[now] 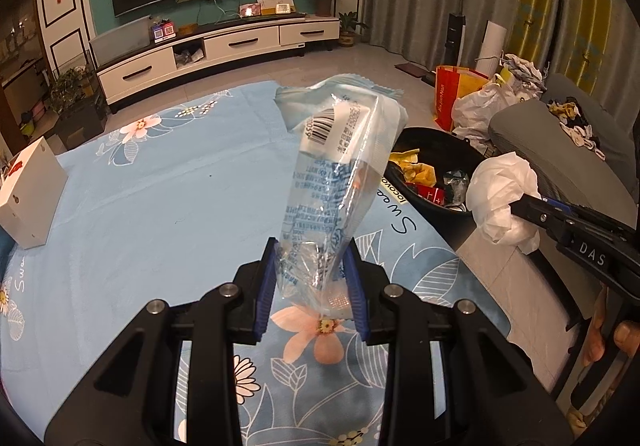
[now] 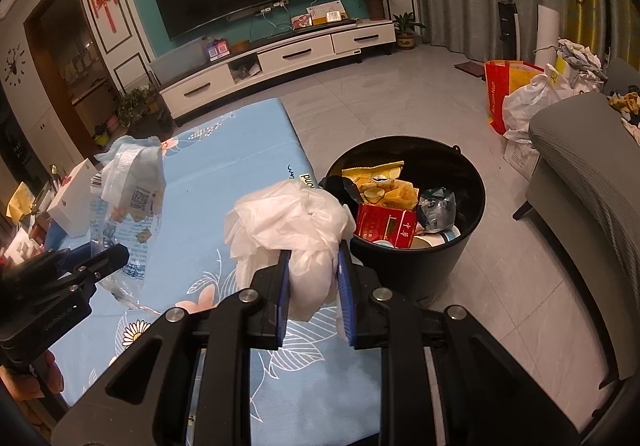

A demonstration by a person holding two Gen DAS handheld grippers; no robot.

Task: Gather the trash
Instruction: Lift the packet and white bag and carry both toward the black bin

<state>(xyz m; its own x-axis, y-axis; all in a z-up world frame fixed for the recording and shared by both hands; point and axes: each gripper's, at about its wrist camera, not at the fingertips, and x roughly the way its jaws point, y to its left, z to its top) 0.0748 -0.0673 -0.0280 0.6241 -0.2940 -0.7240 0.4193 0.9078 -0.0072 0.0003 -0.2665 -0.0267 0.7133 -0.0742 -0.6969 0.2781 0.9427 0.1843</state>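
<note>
Two grips hold: my left gripper (image 1: 312, 278) has its jaws partly closed on a clear printed wrapper (image 1: 340, 166) raised above the blue flowered bench (image 1: 160, 186), and my right gripper (image 2: 312, 294) has its jaws nearly shut on a crumpled white plastic bag (image 2: 292, 218). Just beyond the bench edge I see the black bin (image 2: 452, 266) on the floor, already holding trash.

Two wrist views, shared bin (image 1: 436, 182)

Right gripper (image 2: 312, 270) clamped on crumpled white plastic (image 2: 288, 222) between the blue fingers (image 2: 283, 286). Beyond and right of the fingers, black bin (image 2: 436, 266) holding wrappers. Left of them, left gripper (image 2: 108, 258) pinching clear printed wrapper (image 2: 128, 206) above blue floral surface (image 2: 224, 166).
</note>
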